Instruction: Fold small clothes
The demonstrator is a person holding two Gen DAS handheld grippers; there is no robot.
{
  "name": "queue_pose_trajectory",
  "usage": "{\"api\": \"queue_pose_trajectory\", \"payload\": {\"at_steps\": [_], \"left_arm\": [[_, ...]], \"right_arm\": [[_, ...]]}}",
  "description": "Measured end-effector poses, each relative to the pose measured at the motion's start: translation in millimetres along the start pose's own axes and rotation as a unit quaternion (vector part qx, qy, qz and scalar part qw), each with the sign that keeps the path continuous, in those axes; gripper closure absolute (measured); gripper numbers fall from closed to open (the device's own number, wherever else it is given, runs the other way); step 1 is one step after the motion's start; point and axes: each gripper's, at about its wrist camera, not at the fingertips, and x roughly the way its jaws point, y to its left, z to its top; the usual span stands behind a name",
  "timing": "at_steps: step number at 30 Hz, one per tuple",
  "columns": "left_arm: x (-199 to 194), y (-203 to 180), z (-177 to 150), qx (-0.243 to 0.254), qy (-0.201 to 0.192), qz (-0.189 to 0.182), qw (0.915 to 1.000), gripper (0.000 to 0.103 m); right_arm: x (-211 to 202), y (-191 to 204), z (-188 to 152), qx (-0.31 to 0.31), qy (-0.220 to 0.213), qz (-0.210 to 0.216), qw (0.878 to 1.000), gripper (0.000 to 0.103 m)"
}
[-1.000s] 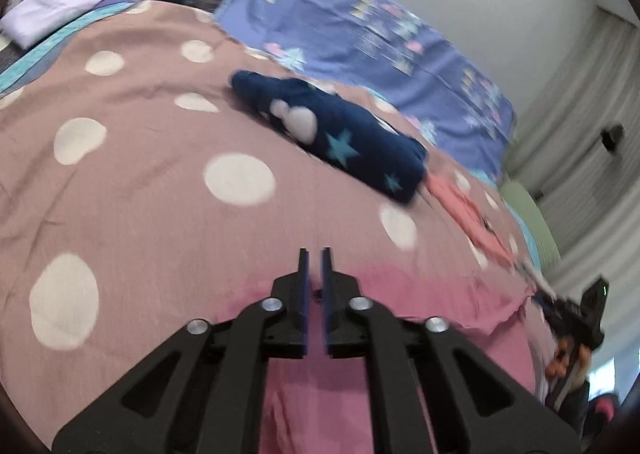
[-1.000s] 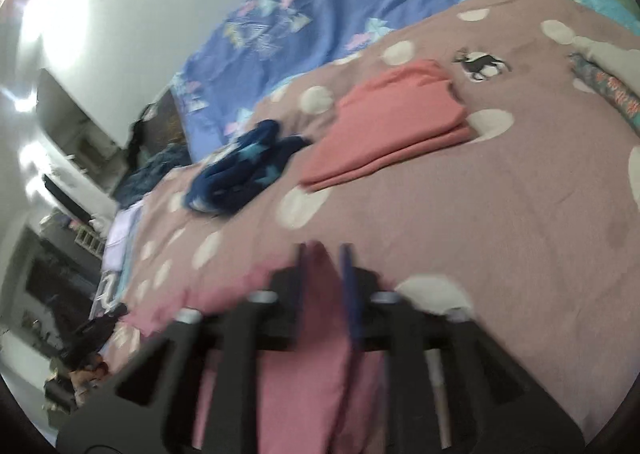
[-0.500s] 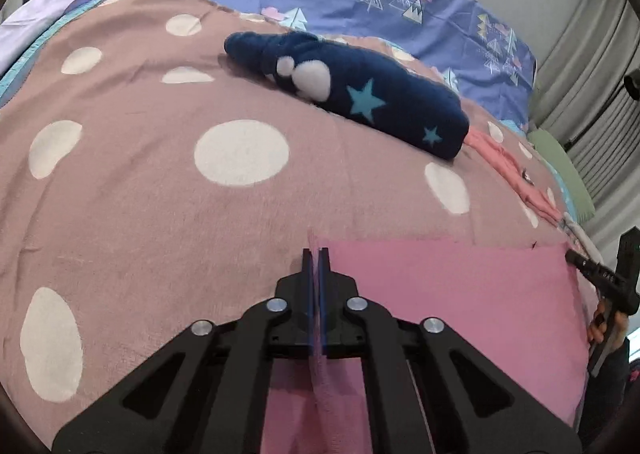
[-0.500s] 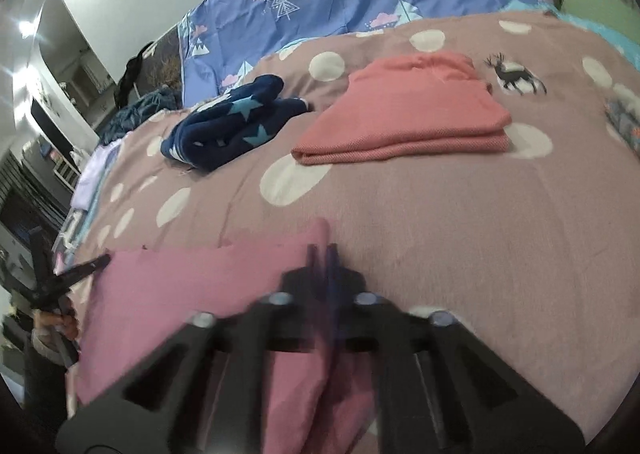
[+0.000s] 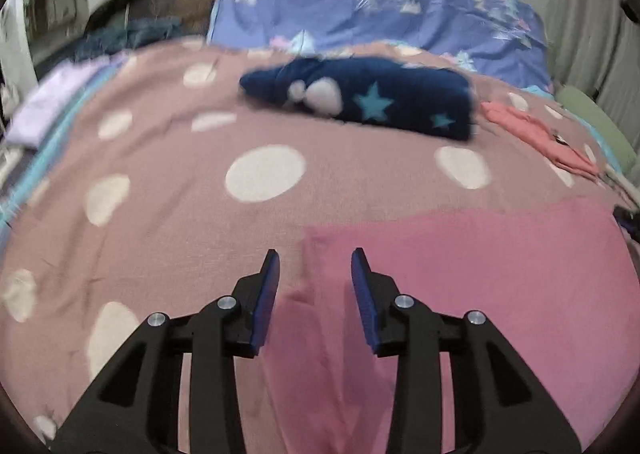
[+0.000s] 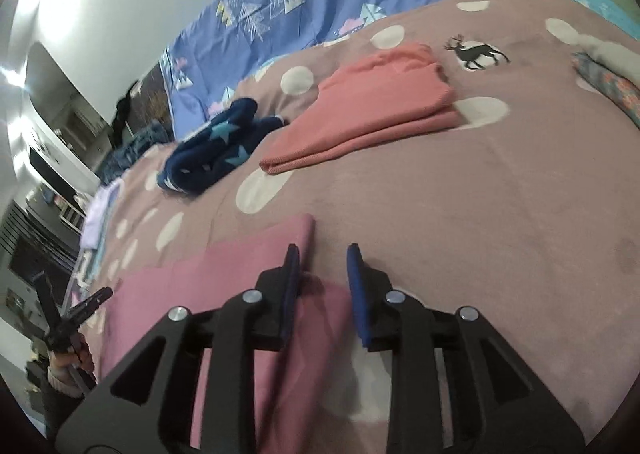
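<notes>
Both grippers have just let go: half a second ago each was pinched shut on a corner of the pink cloth (image 5: 472, 286), and now their jaws have been opening and stand apart. On the left gripper (image 5: 314, 274), the cloth's near-left corner lies between the blue pads without being pressed. On the right gripper (image 6: 320, 268), the cloth's edge runs under the left finger, and the gap between the pads shows mostly bare blanket. That pink cloth now lies flat on the dotted mauve blanket (image 5: 168, 189), its near part cut off by the gripper bodies in both views. Farther back sit a dark blue garment with stars (image 5: 380, 101), smeared by motion in the left view, and a folded coral garment (image 6: 372, 113) beside it. At the lower left of the right view, the left gripper is seen small and partly cropped, with a hand (image 6: 76, 350) around it. Beyond the blanket, a blue patterned sheet (image 6: 320, 1) covers the far side.
</notes>
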Motion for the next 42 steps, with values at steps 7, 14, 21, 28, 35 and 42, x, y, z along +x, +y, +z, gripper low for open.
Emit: {"api": "queue_pose_trajectory", "payload": {"at_steps": [7, 14, 21, 28, 35, 42], "left_arm": [[-79.4, -187.5, -65.5, 0.168, 0.013, -0.21, 0.9631, 0.05], [-89.1, -327.6, -137.9, 0.3, 0.043, -0.243, 0.9216, 0.041], [-91.7, -362.0, -163.3, 0.355, 0.033, -0.197, 0.9132, 0.037], [-92.5, -369.4, -165.2, 0.358, 0.028, -0.142, 0.9226, 0.037], [-89.9, -369.8, -155.9, 0.359, 0.029, -0.156, 0.9199, 0.097], [-84.6, -374.0, -166.3, 0.367, 0.039, -0.189, 0.91, 0.1]], "right_arm": [[7.0, -6.3, -9.8, 0.004, 0.032, 0.034, 0.999, 0.077], [10.6, -14.3, -12.9, -0.002, 0.045, 0.067, 0.997, 0.075], [10.6, -21.8, -9.2, 0.006, 0.065, 0.108, 0.992, 0.074], [8.8, -21.4, -10.5, 0.003, 0.085, 0.118, 0.989, 0.072], [5.4, -18.6, -11.2, 0.002, 0.067, 0.104, 0.992, 0.1], [19.8, -20.4, -9.6, 0.013, 0.062, 0.098, 0.993, 0.1]]}}
